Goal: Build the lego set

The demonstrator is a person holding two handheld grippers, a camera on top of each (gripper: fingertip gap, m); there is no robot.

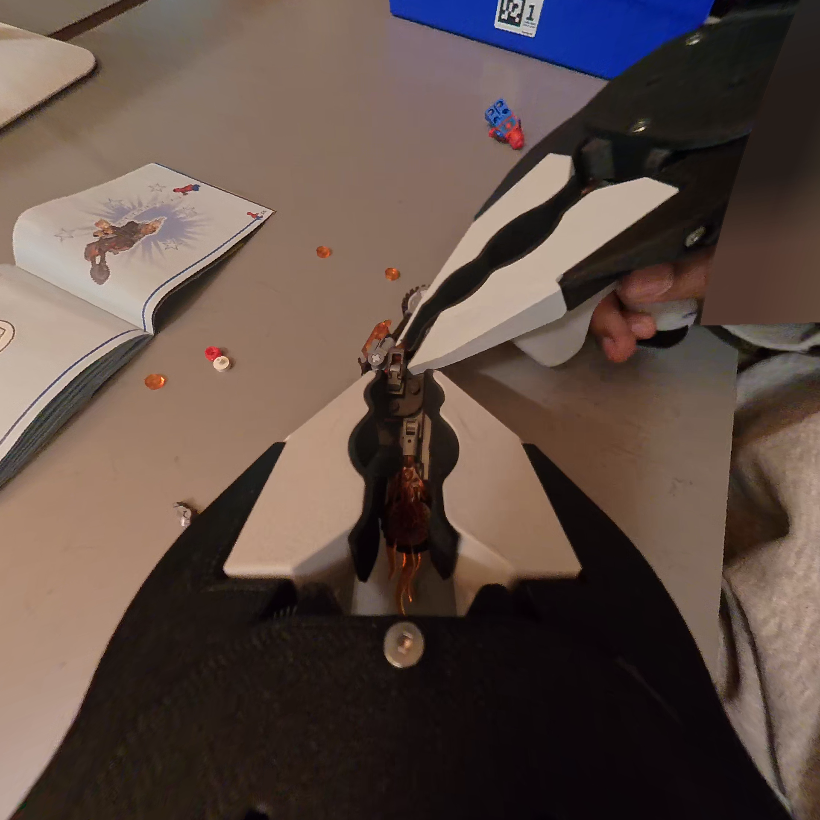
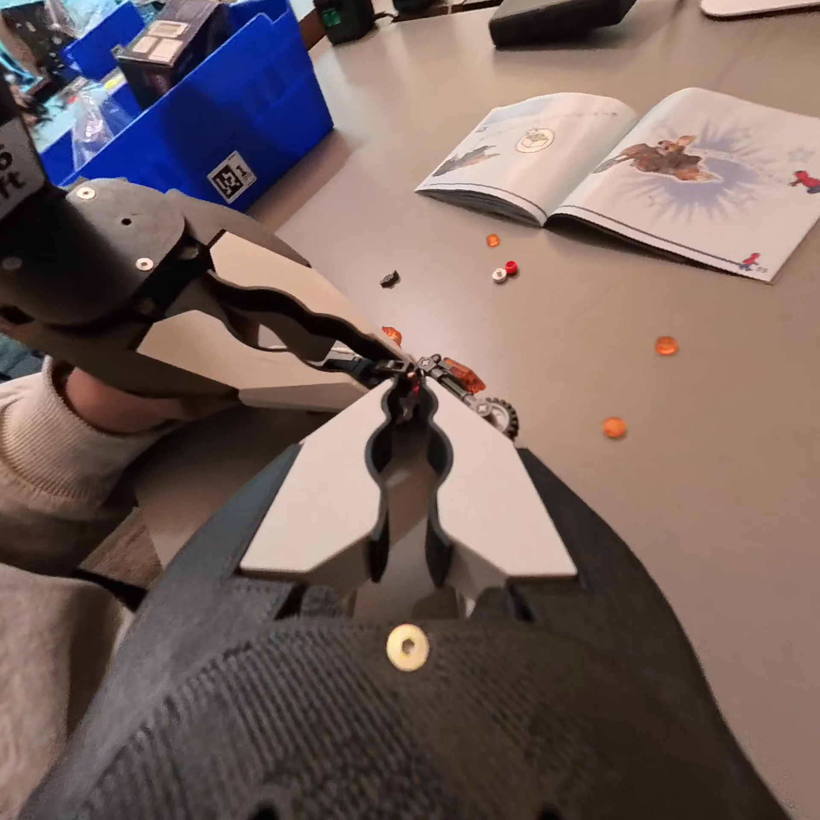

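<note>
A small lego motorbike model (image 1: 390, 355), black and grey with clear orange flame parts and a black wheel (image 2: 503, 415), is held above the grey table (image 1: 310, 133). My left gripper (image 1: 397, 375) is shut on its rear, and the body and flames lie between the fingers. My right gripper (image 2: 410, 392) is shut on a black and red part at the model's middle. In the left wrist view the right gripper (image 1: 410, 341) comes in from the upper right. In the right wrist view the left gripper (image 2: 401, 361) comes in from the left. The two sets of tips almost touch.
An open instruction booklet (image 1: 133, 248) (image 2: 643, 177) lies beyond the model. Orange round studs (image 1: 392, 273), a red stud (image 1: 212, 352) and a white stud (image 1: 221, 363) are scattered around. A small blue and red build (image 1: 506, 124) sits near a blue bin (image 2: 213, 115). The tips of both grippers are at nearly the same place.
</note>
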